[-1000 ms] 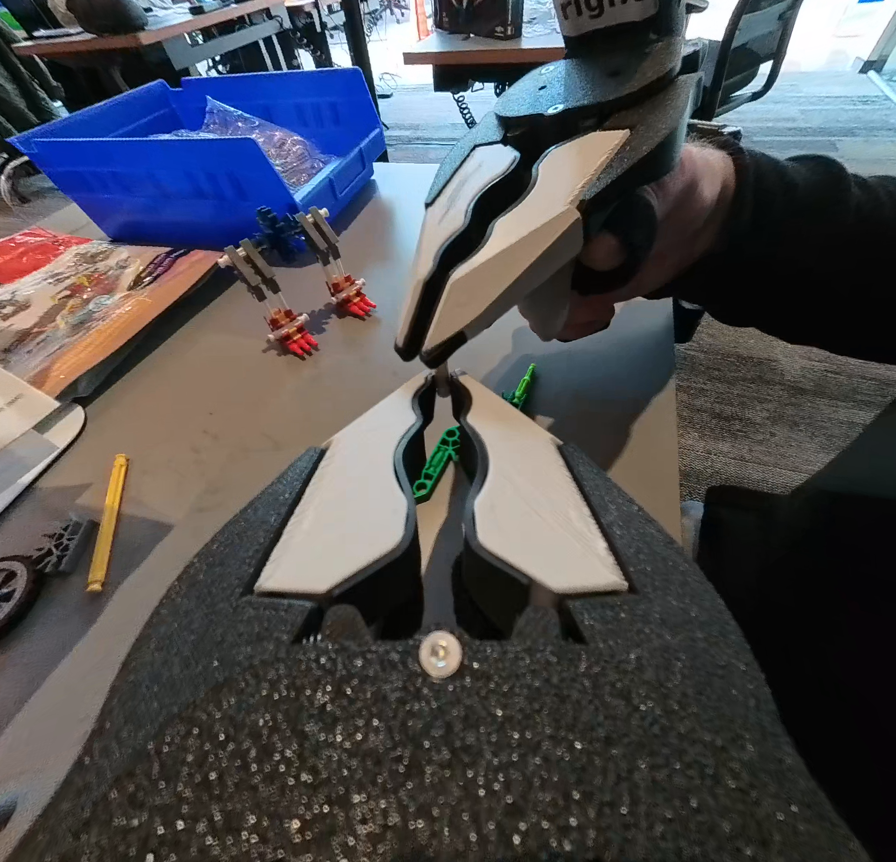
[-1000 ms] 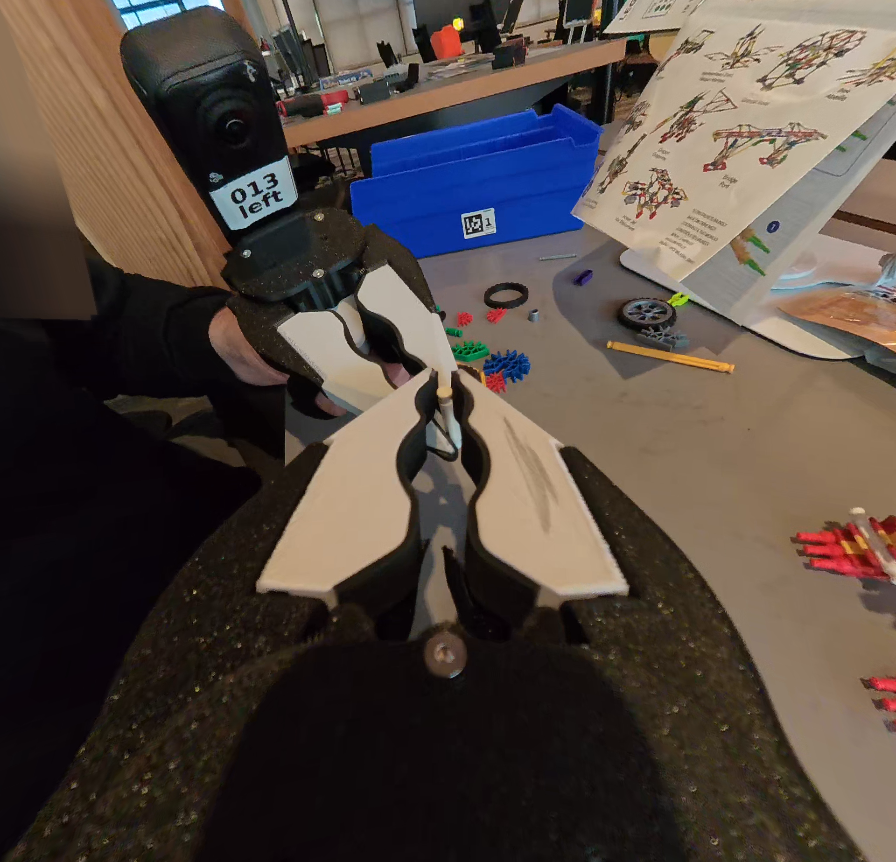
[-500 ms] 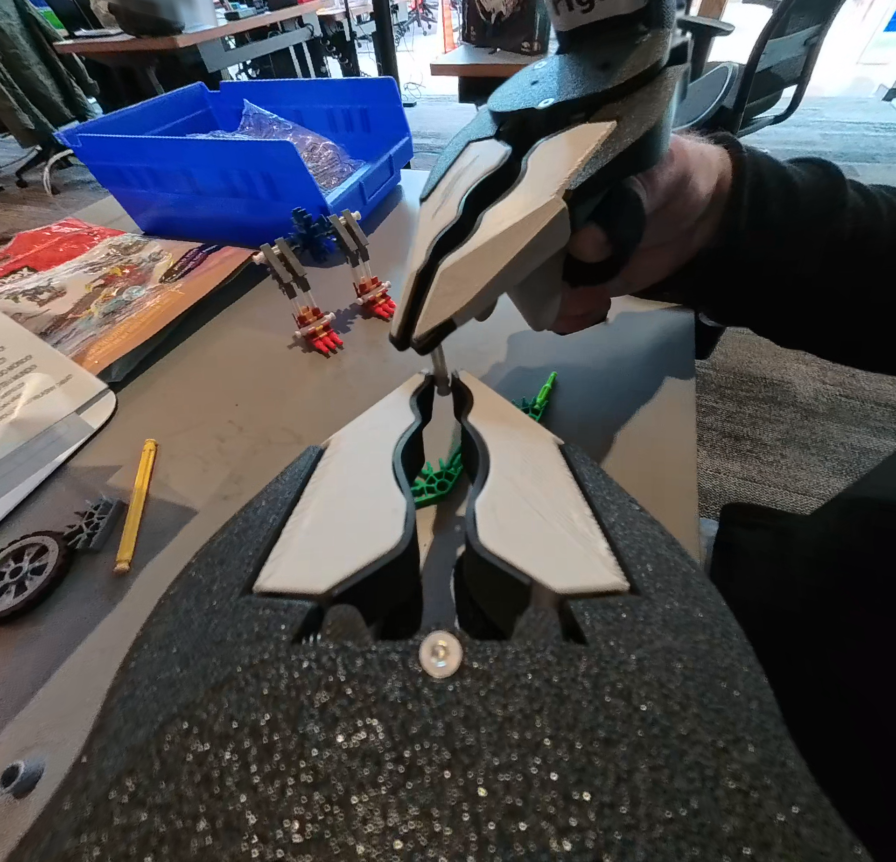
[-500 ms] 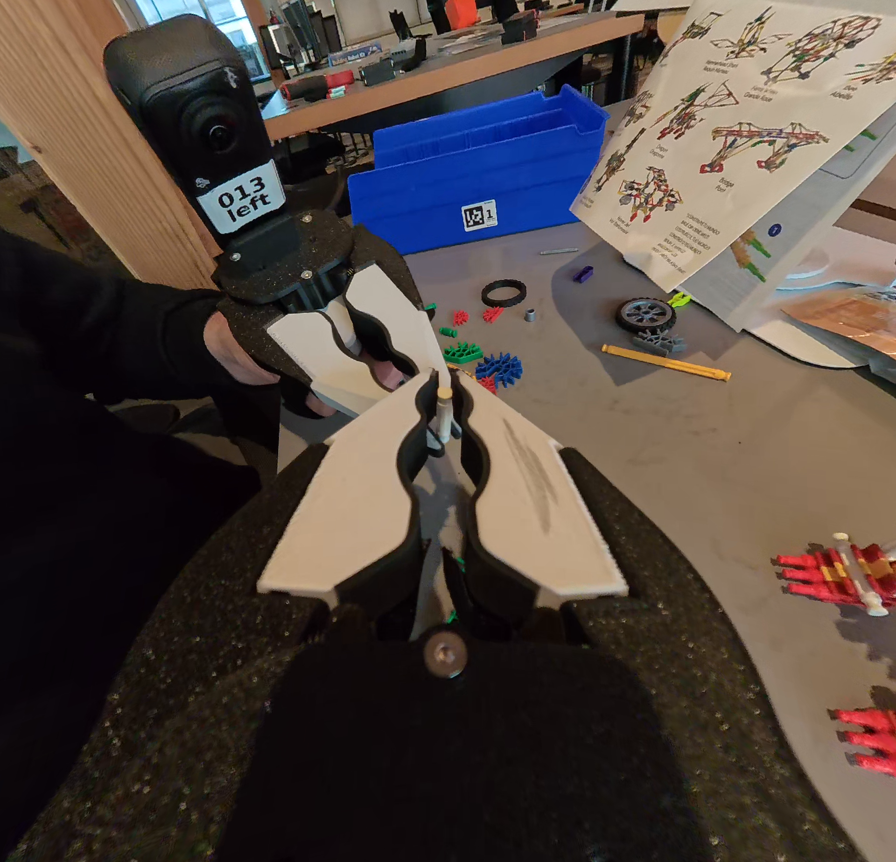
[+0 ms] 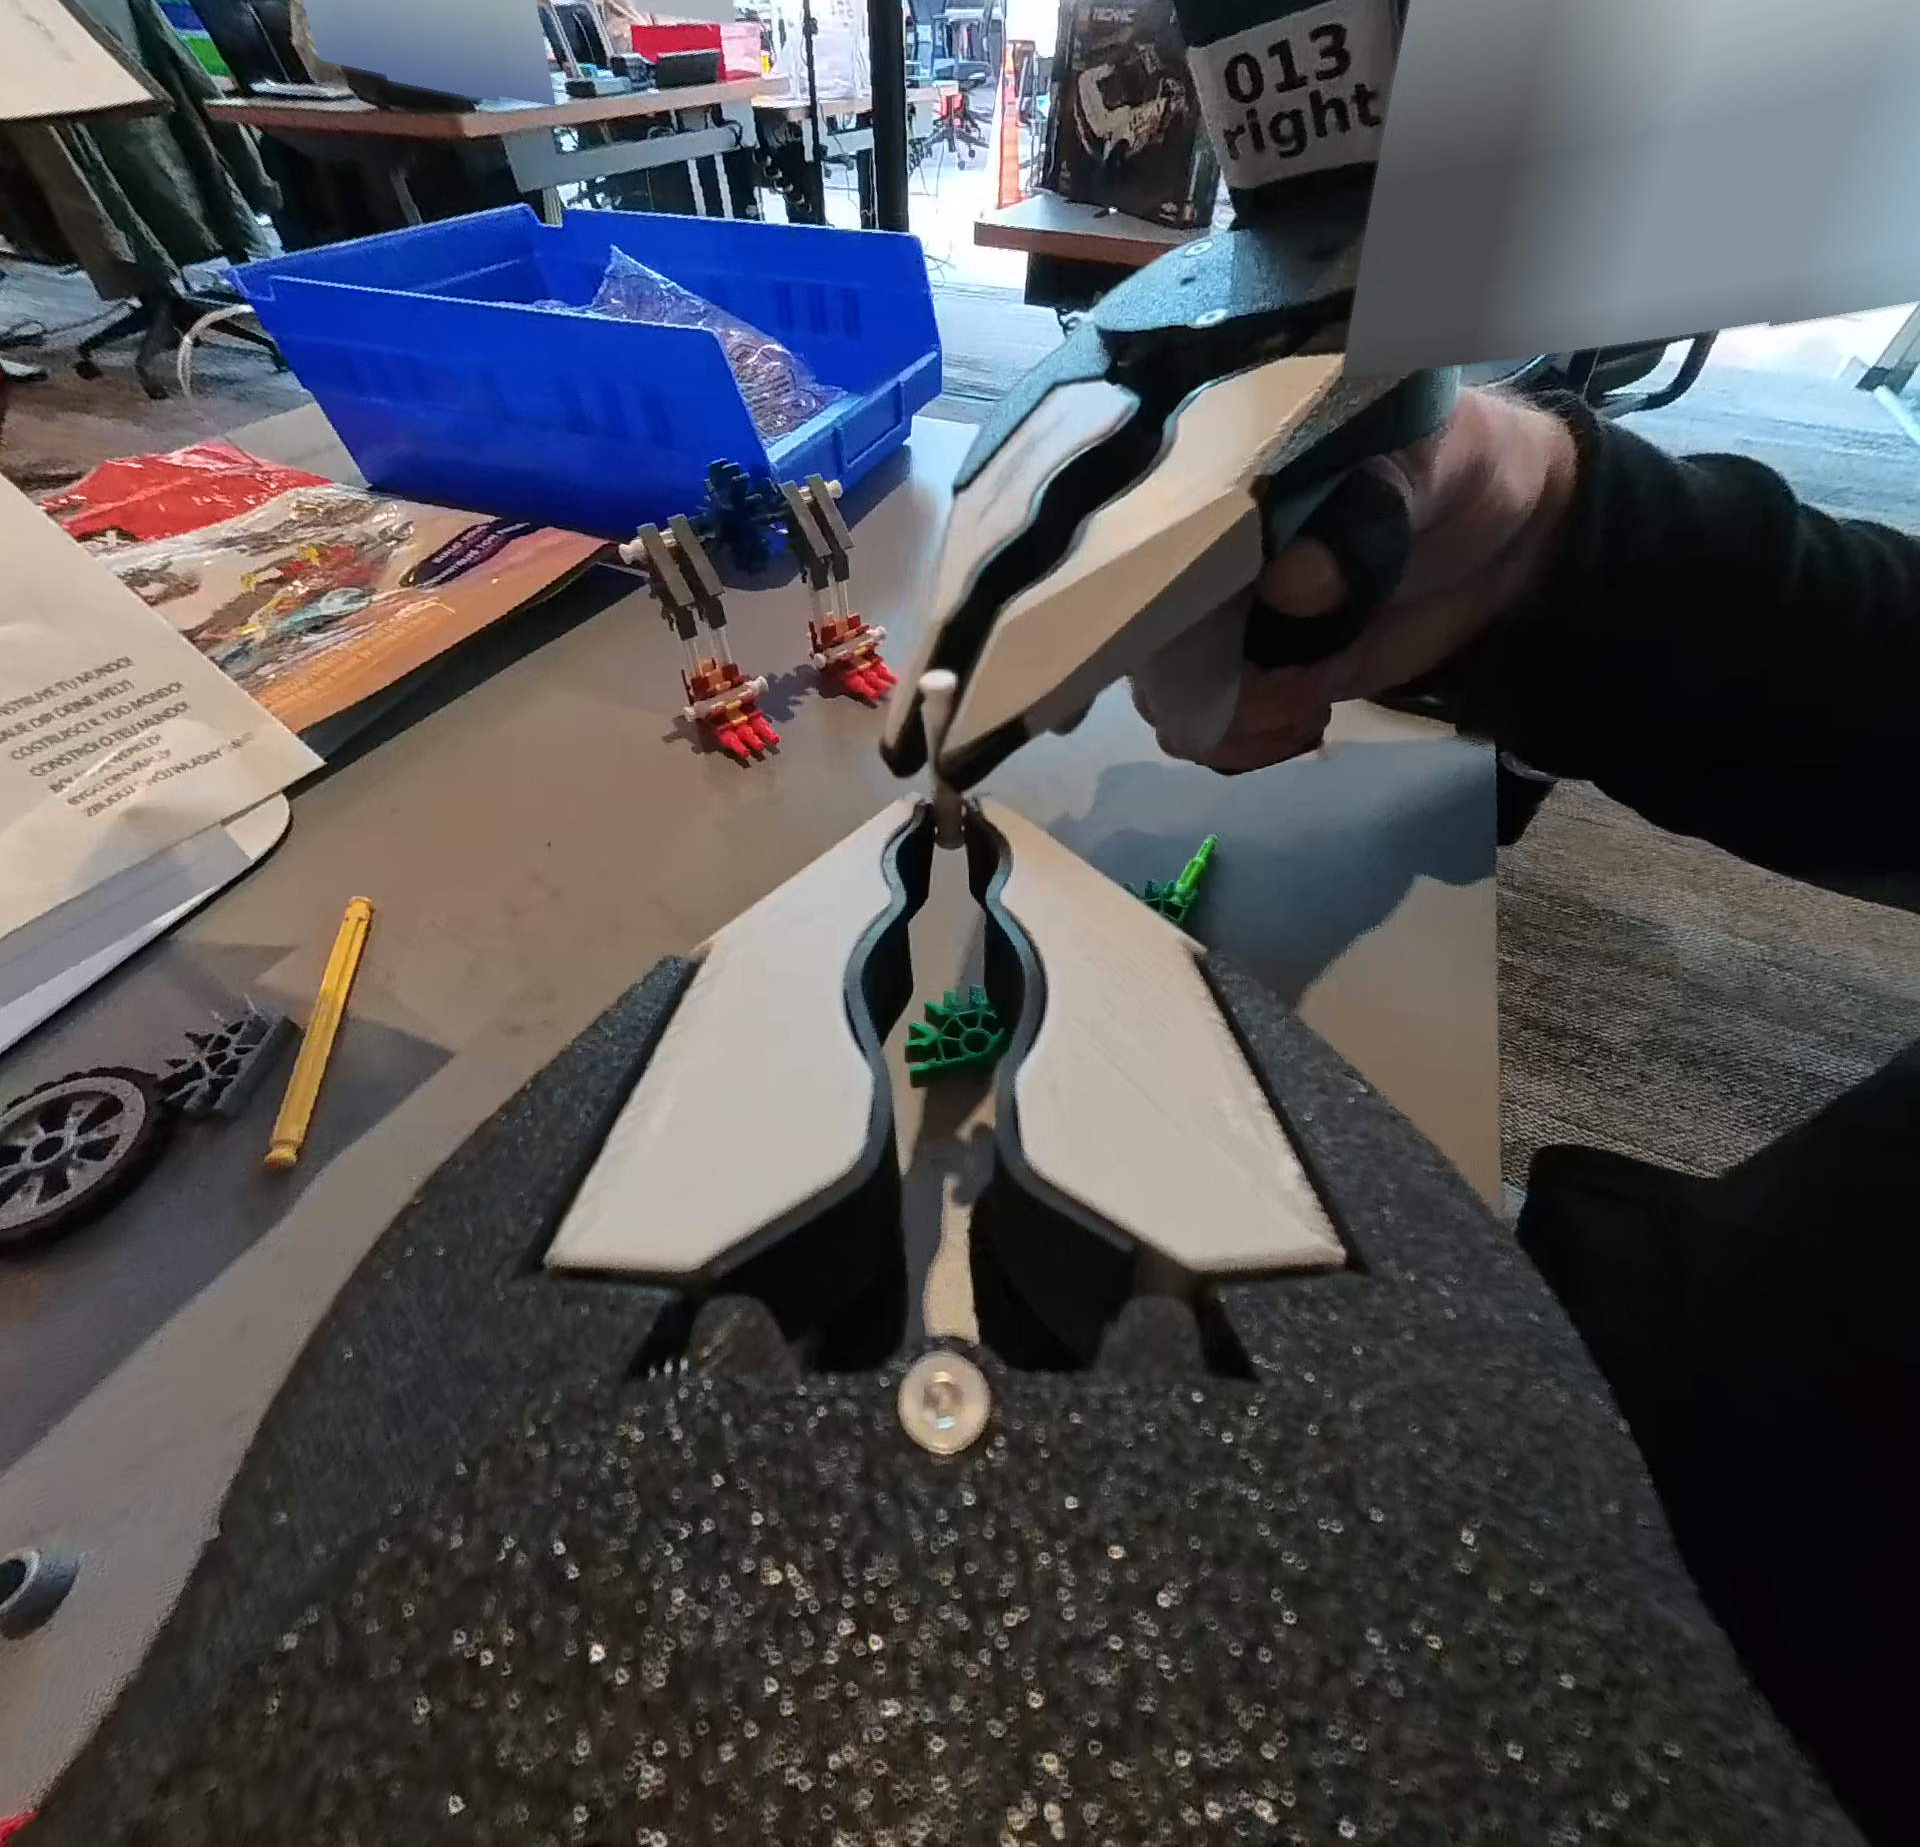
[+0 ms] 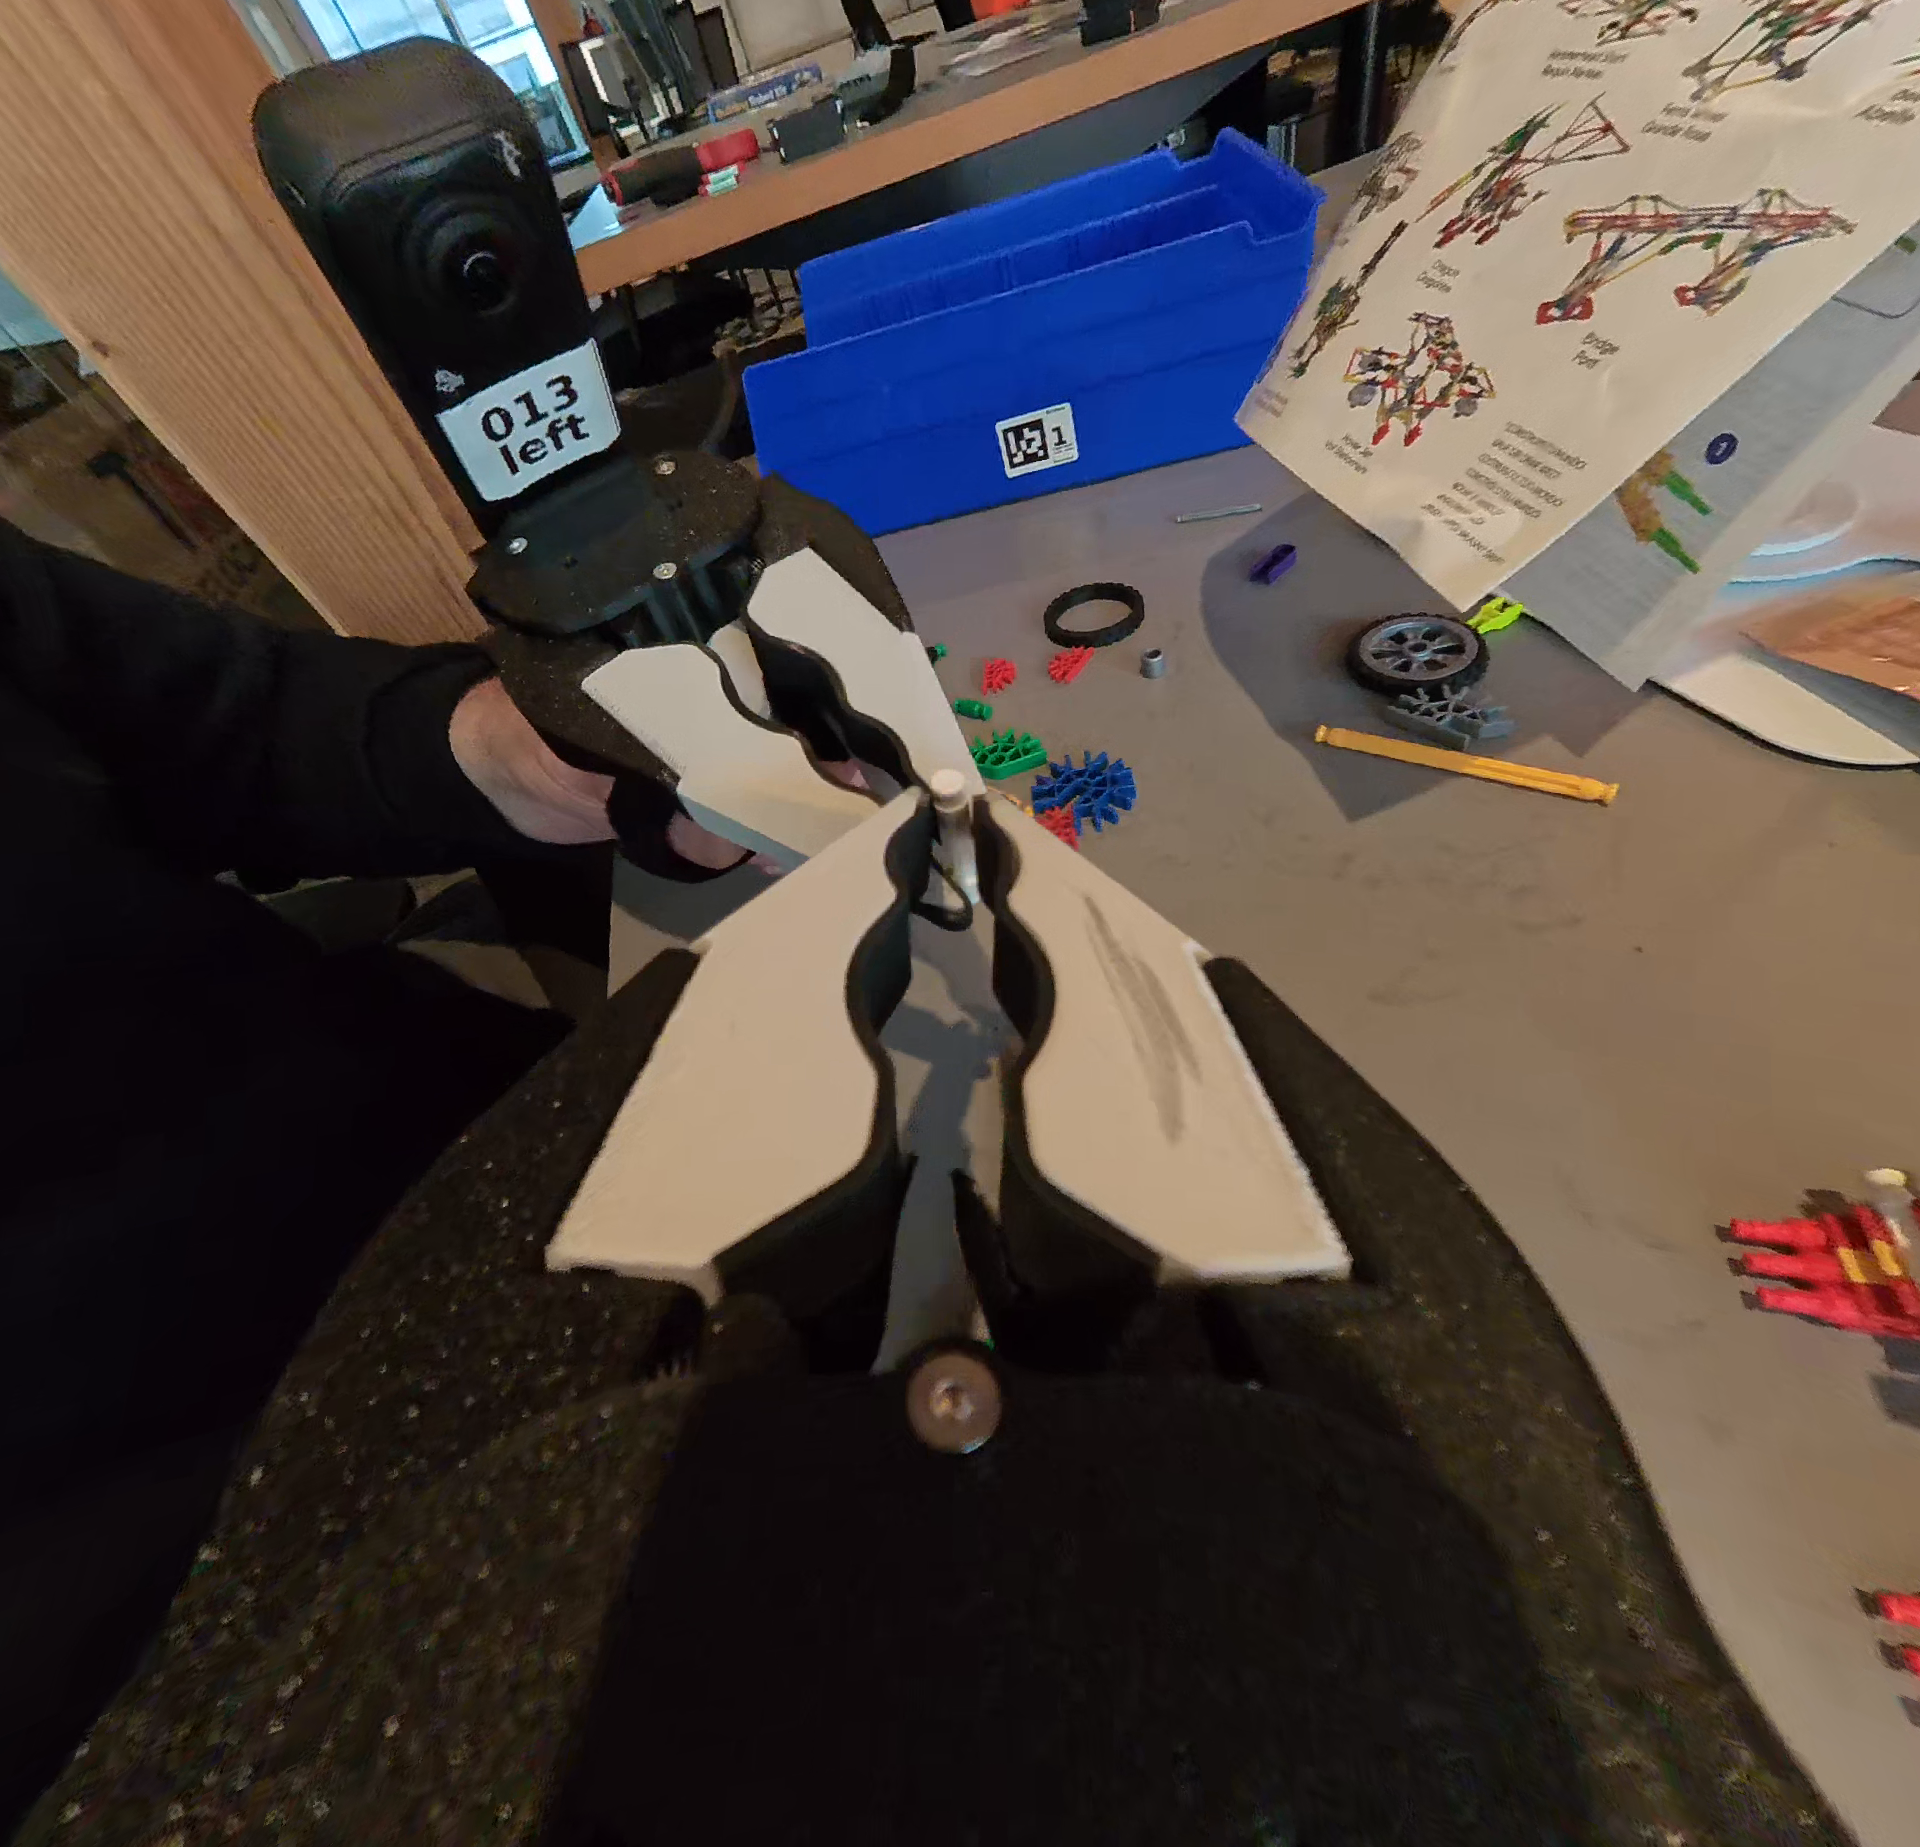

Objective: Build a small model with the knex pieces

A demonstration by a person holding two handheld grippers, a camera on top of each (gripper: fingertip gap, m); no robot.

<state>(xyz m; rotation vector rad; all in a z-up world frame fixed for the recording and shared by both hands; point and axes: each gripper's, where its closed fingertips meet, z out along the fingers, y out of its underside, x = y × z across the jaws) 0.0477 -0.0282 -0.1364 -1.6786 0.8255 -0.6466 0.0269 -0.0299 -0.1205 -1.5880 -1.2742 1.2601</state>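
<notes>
Pinching white rod (image 5: 938,748) between both hand-held gripper tips.

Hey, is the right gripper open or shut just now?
Shut. The right gripper has its fingertips pinched on a small white rod, whose other end sits between the left gripper's tips.

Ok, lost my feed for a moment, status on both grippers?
Left gripper and right gripper tip to tip, both shut on white rod, held above grey table. Green connector lies below. Nothing between.
</notes>
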